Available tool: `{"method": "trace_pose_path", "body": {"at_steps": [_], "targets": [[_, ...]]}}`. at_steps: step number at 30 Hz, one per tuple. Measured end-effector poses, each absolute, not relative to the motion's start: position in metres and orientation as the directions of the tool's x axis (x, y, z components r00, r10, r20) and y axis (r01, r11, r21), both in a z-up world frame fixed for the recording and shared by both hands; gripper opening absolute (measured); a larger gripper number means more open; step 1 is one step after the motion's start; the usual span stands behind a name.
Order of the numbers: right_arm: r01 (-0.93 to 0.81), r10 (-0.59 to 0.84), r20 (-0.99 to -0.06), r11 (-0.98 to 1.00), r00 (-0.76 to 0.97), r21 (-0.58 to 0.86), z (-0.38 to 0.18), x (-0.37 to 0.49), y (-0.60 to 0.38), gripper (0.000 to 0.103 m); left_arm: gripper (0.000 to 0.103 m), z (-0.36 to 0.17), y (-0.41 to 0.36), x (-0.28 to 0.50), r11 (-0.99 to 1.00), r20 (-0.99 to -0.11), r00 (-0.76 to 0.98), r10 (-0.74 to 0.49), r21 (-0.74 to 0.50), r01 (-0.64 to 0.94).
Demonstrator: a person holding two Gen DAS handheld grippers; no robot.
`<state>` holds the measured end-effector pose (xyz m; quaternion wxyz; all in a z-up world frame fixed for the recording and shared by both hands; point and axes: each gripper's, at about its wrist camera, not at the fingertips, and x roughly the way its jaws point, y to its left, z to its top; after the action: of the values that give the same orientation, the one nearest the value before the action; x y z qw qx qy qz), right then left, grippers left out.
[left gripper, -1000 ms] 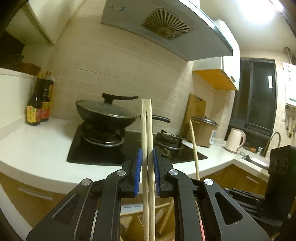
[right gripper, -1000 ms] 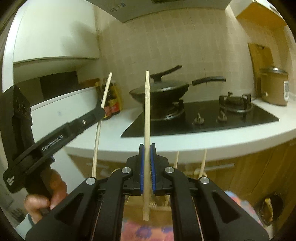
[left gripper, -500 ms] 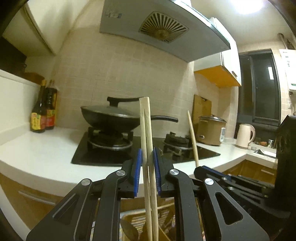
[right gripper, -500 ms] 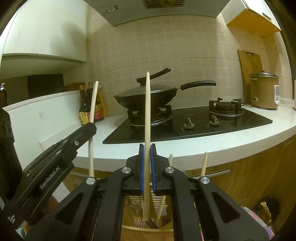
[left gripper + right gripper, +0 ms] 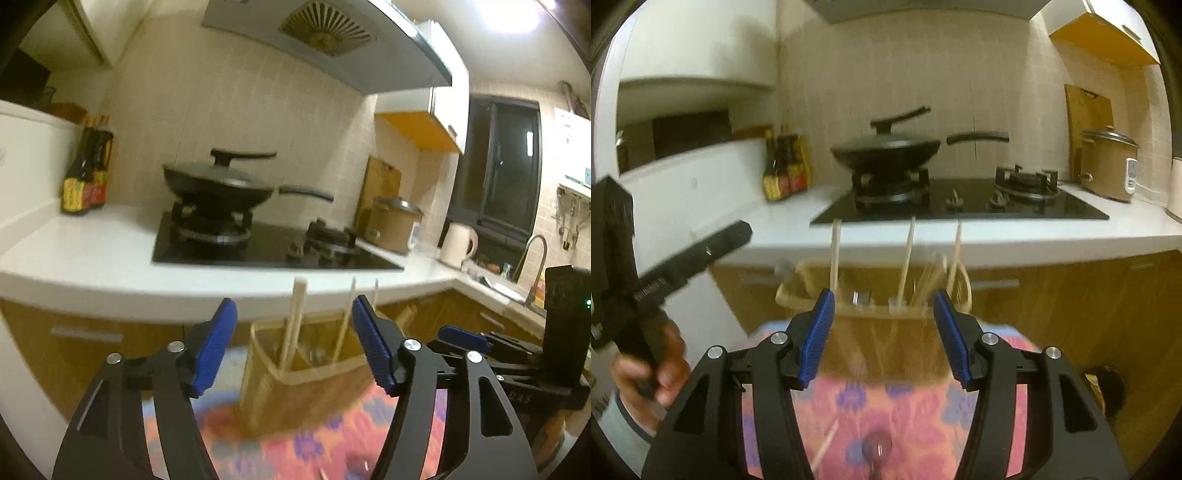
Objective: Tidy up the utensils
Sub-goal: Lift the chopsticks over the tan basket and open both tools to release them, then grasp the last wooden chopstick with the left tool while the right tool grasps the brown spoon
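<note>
A woven utensil basket (image 5: 266, 384) (image 5: 886, 343) stands on a pink floral cloth (image 5: 908, 413) just ahead of both grippers. Several wooden chopsticks stand upright in it: a pair (image 5: 293, 325) and a single one (image 5: 347, 314) in the left wrist view, and three separate sticks (image 5: 834, 254) (image 5: 907, 258) (image 5: 956, 251) in the right wrist view. My left gripper (image 5: 295, 347) has its jaws opening with nothing gripped between the blue pads. My right gripper (image 5: 885, 332) is opening too and holds nothing. One loose chopstick (image 5: 825, 448) lies on the cloth.
Behind the basket runs a white counter (image 5: 92, 251) with a black gas hob and a lidded wok (image 5: 218, 184). Sauce bottles (image 5: 86, 177) stand at the left; a rice cooker (image 5: 1108, 166), a kettle (image 5: 458, 245) and a sink tap (image 5: 532, 258) are at the right. A hand (image 5: 646, 369) holds the left gripper.
Both grippers were shut on upright chopsticks; now both are open and the chopsticks stand in the basket. Both grippers have pulled back, so the basket and cloth show in full.
</note>
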<state>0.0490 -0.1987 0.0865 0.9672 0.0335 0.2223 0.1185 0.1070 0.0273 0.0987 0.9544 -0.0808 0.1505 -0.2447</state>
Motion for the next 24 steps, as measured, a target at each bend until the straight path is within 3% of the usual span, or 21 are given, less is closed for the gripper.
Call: {"method": "trace_pose_path", "body": {"at_steps": [6,12,18,24], "targets": [[-0.203,0.202,-0.569,0.977,0.797,0.062,0.048,0.021,-0.194,0.051,0.065,0.068,0.021,0.066,0.881,-0.416,0.777,-0.472,-0.217,0.419],[-0.207,0.19,-0.712,0.976,0.675,0.064,0.004,0.008,-0.187,0.036,0.064,0.015,-0.001,0.054,0.889,-0.602,0.663,-0.445,-0.206,0.409],[-0.205,0.195,-0.784,0.975,0.59,0.089,-0.033,0.0,-0.182,0.03,0.051,-0.024,-0.016,0.052,0.88,-0.711,0.549,-0.439,-0.218,0.421],[-0.184,0.208,-0.808,0.975,0.551,0.126,-0.054,-0.004,-0.185,0.025,0.05,-0.044,-0.025,0.051,0.884,-0.761,0.492,-0.422,-0.224,0.411]]}}
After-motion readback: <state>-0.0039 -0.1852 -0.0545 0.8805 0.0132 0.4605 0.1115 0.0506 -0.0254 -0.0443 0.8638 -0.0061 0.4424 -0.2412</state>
